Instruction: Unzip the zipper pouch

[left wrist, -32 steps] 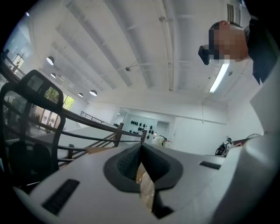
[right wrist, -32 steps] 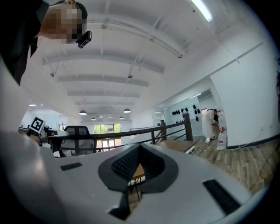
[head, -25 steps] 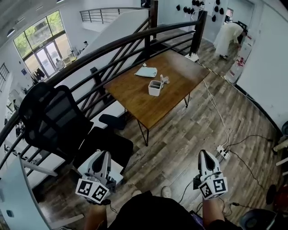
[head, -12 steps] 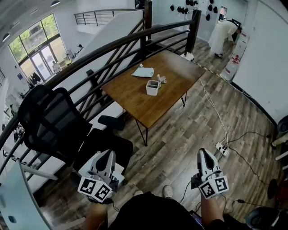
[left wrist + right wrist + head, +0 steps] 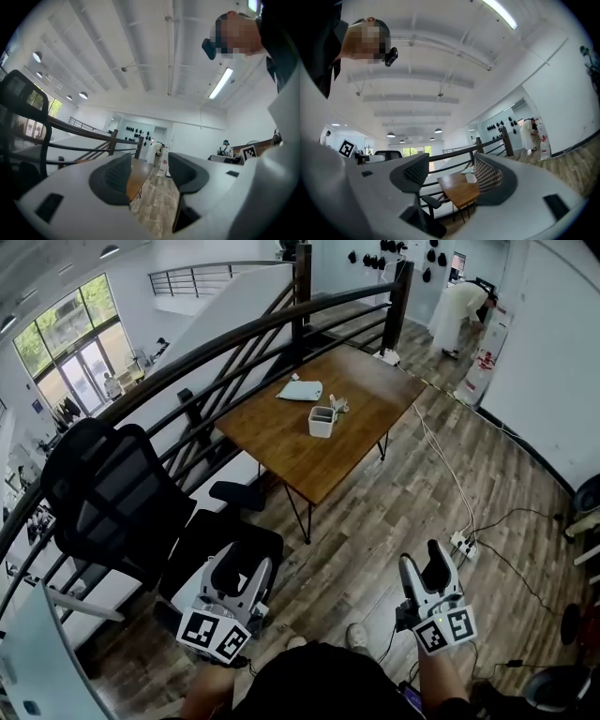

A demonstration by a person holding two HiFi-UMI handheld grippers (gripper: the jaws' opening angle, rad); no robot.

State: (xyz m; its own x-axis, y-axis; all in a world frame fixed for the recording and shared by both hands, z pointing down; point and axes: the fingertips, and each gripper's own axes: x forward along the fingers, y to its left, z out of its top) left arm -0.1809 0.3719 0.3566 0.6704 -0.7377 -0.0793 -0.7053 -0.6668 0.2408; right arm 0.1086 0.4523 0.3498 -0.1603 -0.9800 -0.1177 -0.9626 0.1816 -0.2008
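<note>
Two grippers, head view: my left gripper (image 5: 239, 570) and my right gripper (image 5: 424, 568) sat low in the frame, well apart from each other, over the wood floor (image 5: 394, 493) and far from the table.
Left jaws, head view: spread, with nothing between them; they had just been opening.
Right jaws, head view: spread too and empty; they had also just been opening.
Zipper pouch, head view: the pale blue zipper pouch (image 5: 301, 390) lay flat on the wooden table (image 5: 281, 442), near the far edge by the railing (image 5: 234, 338), well away from both grippers.
White container, head view: the white container (image 5: 322, 422) stood on the same table, near the pouch on my side of it, not touching it.
Chair, head view: a black office chair (image 5: 112, 493) stood at my left beside the railing.
Far corner, head view: a person in white (image 5: 457, 307) bent over at the upper right.
Left gripper view: the left gripper (image 5: 149, 171) had released, its dark pads standing apart; in the gap I saw only the distant wooden table (image 5: 136, 176) and the wood floor (image 5: 156, 206).
Right gripper view: the right gripper (image 5: 451, 176) was likewise released and held nothing; the wooden table (image 5: 459, 191) and the white container (image 5: 472, 178) showed far off between its pads.
Pouch, gripper views: too small for me to make out with any certainty.
</note>
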